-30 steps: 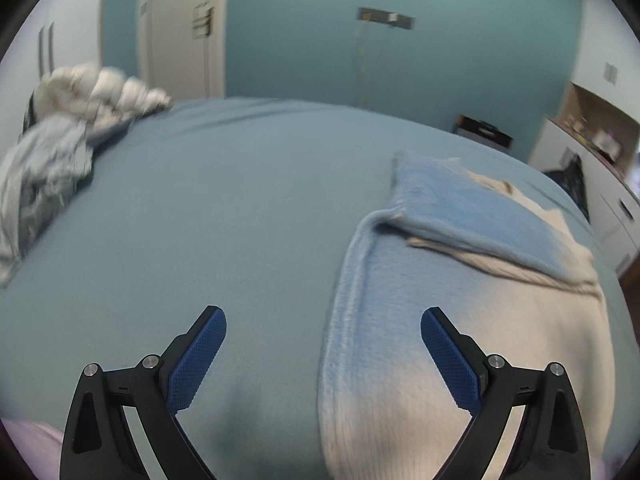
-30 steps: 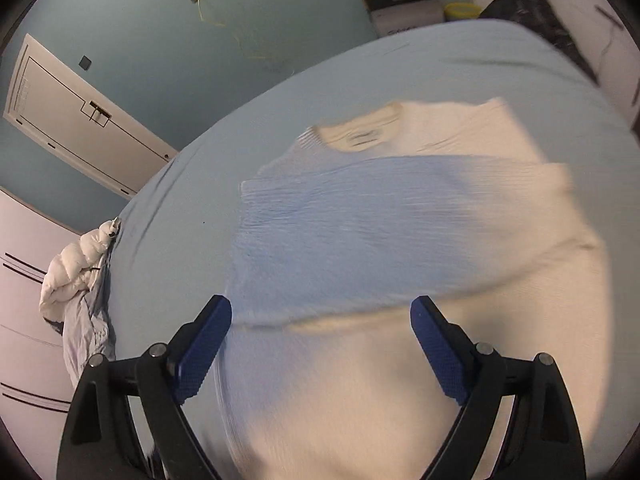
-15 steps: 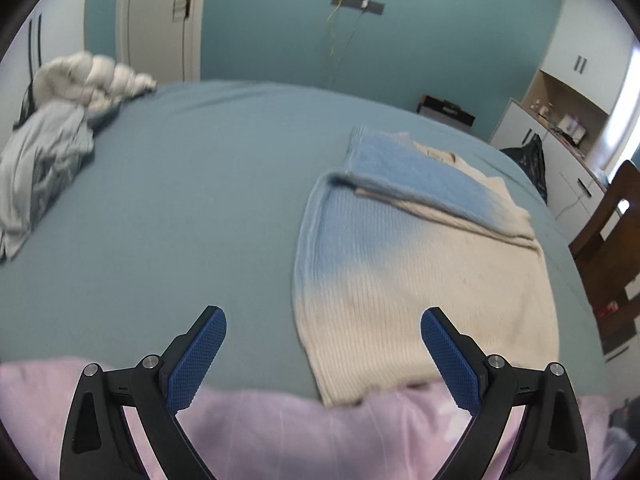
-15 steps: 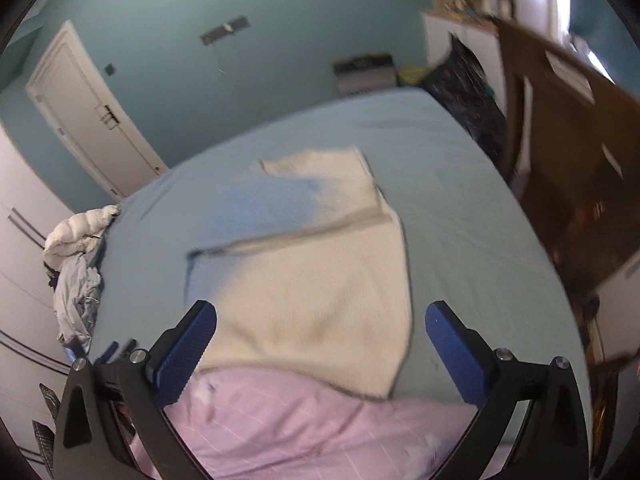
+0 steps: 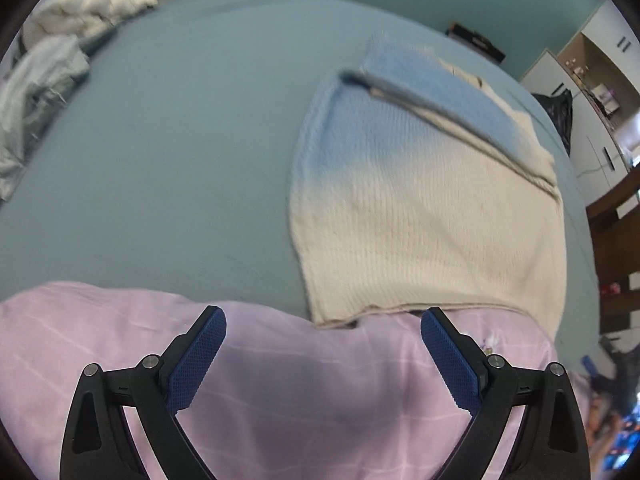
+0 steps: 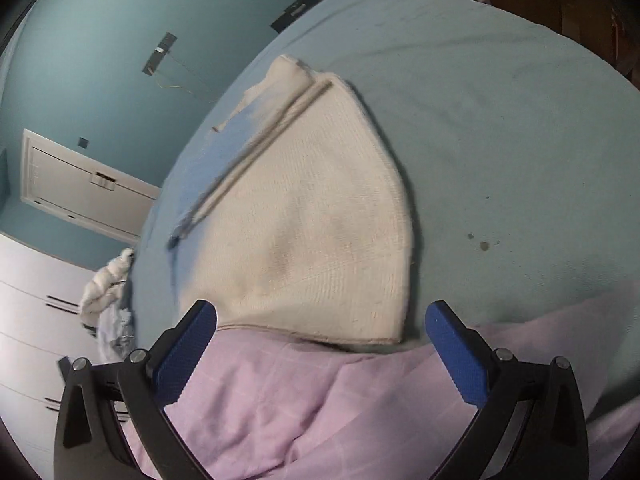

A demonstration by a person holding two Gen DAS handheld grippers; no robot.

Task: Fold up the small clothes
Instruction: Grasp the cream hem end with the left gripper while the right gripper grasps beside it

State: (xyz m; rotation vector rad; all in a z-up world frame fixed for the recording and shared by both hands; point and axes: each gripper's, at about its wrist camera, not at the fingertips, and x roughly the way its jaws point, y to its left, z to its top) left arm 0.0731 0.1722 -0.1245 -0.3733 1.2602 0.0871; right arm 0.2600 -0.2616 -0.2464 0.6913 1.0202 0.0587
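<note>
just past the near hem of the sweater (image 5: 420, 216), both your tools hang over the pink checked cloth (image 5: 280, 380) that lies along the near edge of the bed (image 5: 168, 160). that hem is what your next move turns on: it runs crosswise in front of you, touching or slightly overlapping the pink cloth, and the sweater's long axis stretches away from the hem toward the far wall.

your left tool (image 5: 323, 342) stands spread, nothing between its pads; in its view the hem's left corner sits just beyond the gap between the fingers. your right tool (image 6: 321, 338) is also spread wide and empty; the hem's right corner lies just ahead of it, a little inside its right finger. each hand looks about equally near its own corner, so judge this as a 2-handed pinch of the hem, ready to fold away from the hem toward the collar end.

the sweater is a ribbed knit, cream on the hem half and fading to light blue on the side away from the hem's right corner. it lies flat on the bed, with 1 flap, likely a sleeve, already laid across its far part. motion blur hides the finer detail there.
</note>
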